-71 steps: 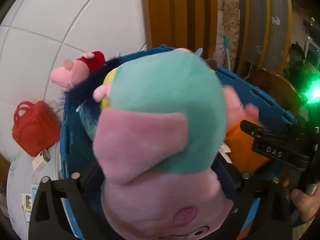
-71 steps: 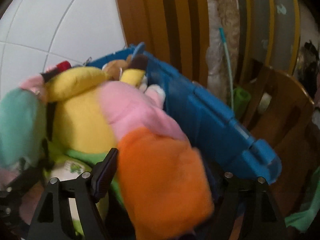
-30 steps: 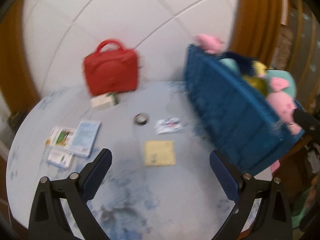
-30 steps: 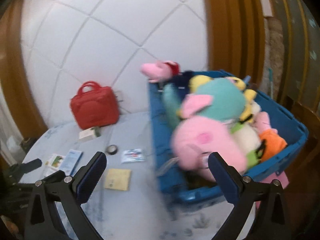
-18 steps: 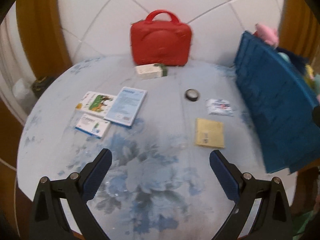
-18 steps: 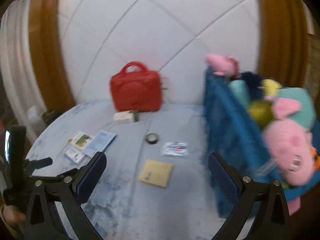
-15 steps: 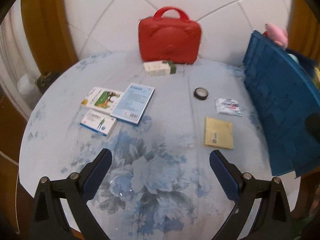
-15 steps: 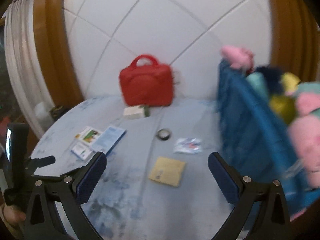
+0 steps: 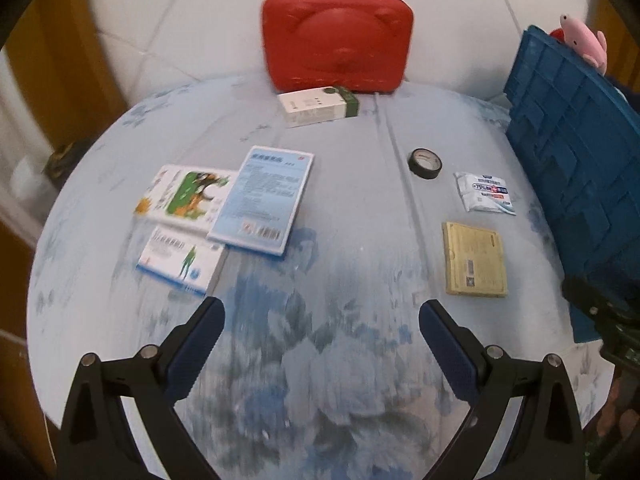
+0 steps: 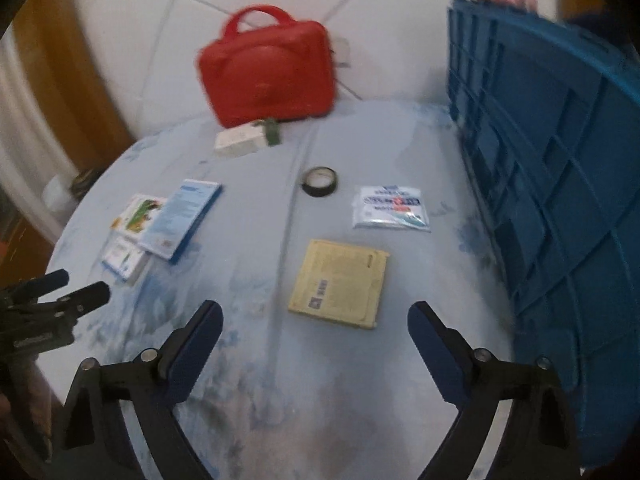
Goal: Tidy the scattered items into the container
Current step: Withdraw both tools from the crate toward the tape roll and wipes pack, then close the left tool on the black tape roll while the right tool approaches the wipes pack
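Note:
A red case (image 9: 338, 32) stands shut at the back of the round table; it also shows in the right wrist view (image 10: 268, 70). Scattered on the table are a white and green box (image 9: 318, 106), a blue leaflet box (image 9: 266, 200), a green-printed box (image 9: 182, 194), a white and blue box (image 9: 180, 260), a black tape roll (image 9: 425, 163), a wipes packet (image 9: 485, 193) and a yellow packet (image 9: 474, 260). My left gripper (image 9: 320, 330) is open and empty above the table's front. My right gripper (image 10: 314, 330) is open and empty just short of the yellow packet (image 10: 340, 282).
A blue crate (image 9: 580, 152) stands at the table's right side, with a pink plush (image 9: 584, 38) over its rim. White tiled wall (image 9: 200, 8) rises behind the table. The table's blue flowered cloth (image 9: 320, 360) lies under both grippers.
Both grippers let go of the plush toys in the blue crate, opened, and swung left to face the table. Over the last half second both moved closer to the table.

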Demonstrator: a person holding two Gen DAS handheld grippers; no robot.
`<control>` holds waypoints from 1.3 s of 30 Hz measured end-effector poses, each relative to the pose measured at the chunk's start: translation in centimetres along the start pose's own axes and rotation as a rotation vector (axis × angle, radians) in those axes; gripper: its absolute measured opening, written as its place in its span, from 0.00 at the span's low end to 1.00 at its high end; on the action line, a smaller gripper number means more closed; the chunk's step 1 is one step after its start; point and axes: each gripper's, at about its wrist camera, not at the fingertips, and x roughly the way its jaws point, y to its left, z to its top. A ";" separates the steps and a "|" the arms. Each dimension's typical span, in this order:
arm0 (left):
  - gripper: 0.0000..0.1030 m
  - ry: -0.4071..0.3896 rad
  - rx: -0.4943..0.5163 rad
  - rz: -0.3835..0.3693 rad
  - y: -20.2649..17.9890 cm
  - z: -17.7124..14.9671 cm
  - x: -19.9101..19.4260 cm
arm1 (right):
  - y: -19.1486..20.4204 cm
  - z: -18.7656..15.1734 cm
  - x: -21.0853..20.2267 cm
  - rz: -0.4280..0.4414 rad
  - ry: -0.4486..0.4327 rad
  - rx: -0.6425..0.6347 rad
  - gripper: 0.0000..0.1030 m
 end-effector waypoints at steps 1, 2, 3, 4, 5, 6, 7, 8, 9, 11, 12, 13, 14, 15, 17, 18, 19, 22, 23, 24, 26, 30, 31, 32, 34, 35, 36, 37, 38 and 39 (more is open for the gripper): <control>0.97 0.008 0.011 -0.011 0.1 0.6 0.6 | -0.2 0.3 0.7 -0.013 0.010 0.016 0.92; 0.97 0.016 0.022 -0.023 0.2 1.2 1.3 | -0.4 0.6 1.4 -0.026 0.020 0.033 0.89; 0.97 0.023 0.026 -0.023 0.4 1.7 2.0 | -0.7 0.8 1.9 -0.035 0.027 0.049 0.87; 0.97 0.034 0.026 -0.024 0.4 2.2 2.8 | -1.1 0.9 2.4 -0.040 0.036 0.061 0.83; 0.97 0.046 0.027 -0.026 0.4 2.7 3.6 | -1.6 1.1 3.0 -0.043 0.048 0.070 0.79; 0.97 0.052 0.030 -0.029 0.2 3.1 4.2 | -2.1 1.4 3.6 -0.046 0.061 0.078 0.78; 0.97 0.056 0.033 -0.028 0.1 3.6 4.7 | -2.7 1.6 4.2 -0.049 0.075 0.087 0.73; 0.96 0.059 0.034 -0.028 0.0 4.0 5.1 | -3.2 1.8 4.8 -0.052 0.088 0.095 0.65; 0.96 0.063 0.037 -0.031 -0.3 4.7 5.6 | -3.8 2.2 5.4 -0.056 0.096 0.107 0.63; 0.96 0.058 0.053 -0.035 -0.9 6.2 6.3 | -4.9 3.1 6.7 -0.063 0.110 0.132 0.63; 0.96 0.050 0.066 -0.037 -1.4 7.1 6.6 | -5.3 3.5 7.1 -0.065 0.113 0.137 0.63; 0.96 0.043 0.080 -0.038 -1.9 8.1 6.8 | -5.8 4.1 7.7 -0.068 0.116 0.141 0.63; 0.96 0.039 0.091 -0.043 -2.4 8.7 7.0 | -6.1 4.5 8.2 -0.069 0.118 0.143 0.63; 0.96 0.032 0.112 -0.054 -3.2 9.7 7.5 | -6.4 4.8 8.7 -0.070 0.120 0.144 0.63; 0.96 0.024 0.156 -0.073 -5.0 11.3 8.8 | -7.1 5.6 9.8 -0.073 0.128 0.149 0.64; 0.96 0.031 0.176 -0.078 -5.9 12.0 9.8 | -7.4 6.0 10.4 -0.075 0.131 0.153 0.64; 0.96 0.038 0.197 -0.083 -6.8 12.7 10.9 | -7.9 6.4 11.1 -0.077 0.135 0.157 0.65; 0.96 0.063 0.248 -0.105 -9.2 14.0 13.9 | -9.1 7.3 12.4 -0.093 0.142 0.171 0.73; 0.96 0.072 0.263 -0.114 -9.9 14.2 14.9 | -9.5 7.7 12.9 -0.099 0.142 0.174 0.77; 0.96 0.081 0.278 -0.123 -10.6 14.5 15.9 | -9.7 7.9 13.2 -0.106 0.142 0.172 0.79; 0.96 0.099 0.308 -0.141 -12.0 15.1 17.9 | -9.9 8.2 14.0 -0.119 0.144 0.162 0.84; 0.96 0.133 0.330 -0.154 -13.7 15.0 20.7 | -10.2 8.5 15.5 -0.143 0.151 0.144 0.84; 0.96 0.136 0.332 -0.151 -13.9 15.0 21.2 | -10.4 8.4 15.9 -0.151 0.157 0.146 0.85; 0.96 0.138 0.335 -0.144 -14.3 15.1 21.7 | -10.5 8.4 16.2 -0.152 0.162 0.148 0.85; 0.96 0.126 0.338 -0.123 -14.8 15.4 22.6 | -11.0 8.4 16.7 -0.154 0.166 0.158 0.87; 0.96 0.119 0.340 -0.111 -15.0 15.5 23.0 | -11.2 8.4 16.9 -0.154 0.165 0.161 0.91; 0.96 0.124 0.342 -0.112 -15.2 15.5 23.6 | -11.3 8.4 17.0 -0.154 0.164 0.163 0.93; 0.96 0.130 0.344 -0.114 -15.5 15.5 24.2 | -11.4 8.4 17.3 -0.147 0.167 0.167 0.94; 0.91 0.139 0.351 -0.118 -15.6 15.3 24.8 | -11.5 8.4 17.6 -0.140 0.169 0.170 0.94; 0.83 0.148 0.357 -0.122 -15.8 15.1 25.4 | -11.5 8.4 17.9 -0.135 0.172 0.173 0.94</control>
